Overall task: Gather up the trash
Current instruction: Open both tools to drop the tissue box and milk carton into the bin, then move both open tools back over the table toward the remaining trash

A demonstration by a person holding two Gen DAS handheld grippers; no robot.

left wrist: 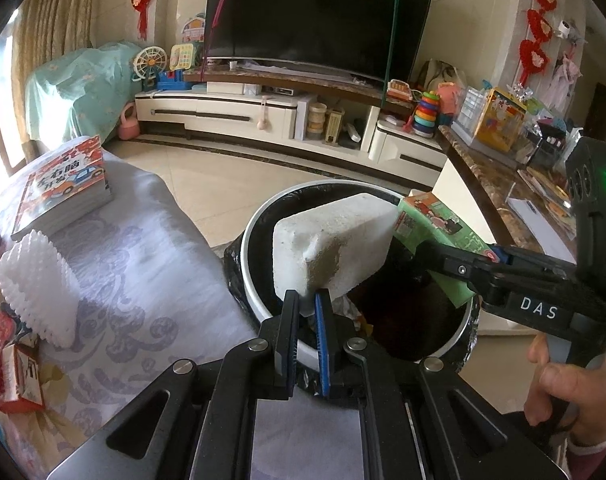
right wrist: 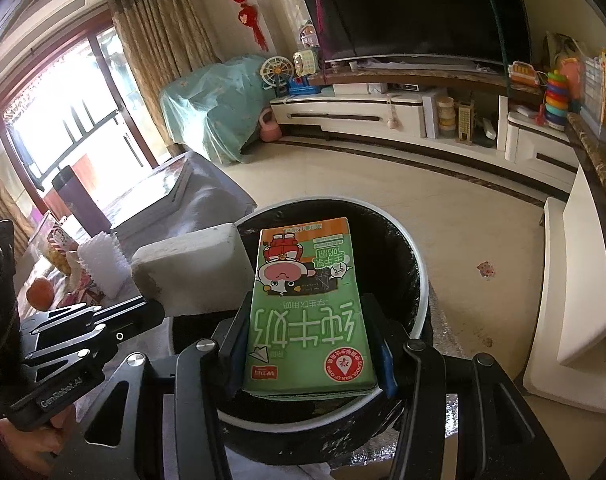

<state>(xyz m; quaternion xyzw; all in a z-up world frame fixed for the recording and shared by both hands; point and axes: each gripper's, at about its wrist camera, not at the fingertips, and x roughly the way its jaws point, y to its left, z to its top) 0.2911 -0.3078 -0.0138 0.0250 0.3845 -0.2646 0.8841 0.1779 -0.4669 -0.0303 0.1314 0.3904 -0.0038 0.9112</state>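
Foam block (left wrist: 335,240): pinched by one corner in my left gripper (left wrist: 307,312), over the bin (left wrist: 250,280) mouth, ready to drop.
Milk carton (right wrist: 309,308): clamped flat in my right gripper (right wrist: 309,356), over the bin too.
Foam netting (left wrist: 39,284): left of the bin, on the clothed surface (left wrist: 143,264), not yet collected.

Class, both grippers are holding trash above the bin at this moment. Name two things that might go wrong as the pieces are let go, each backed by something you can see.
1. The left gripper pinches only a lower corner of the white foam block, which leans over the bin's rim; it might tip out onto the cloth-covered table.
2. The foam block sits right beside the green milk carton in the right gripper; releasing both together, they might collide and one bounce off the rim.
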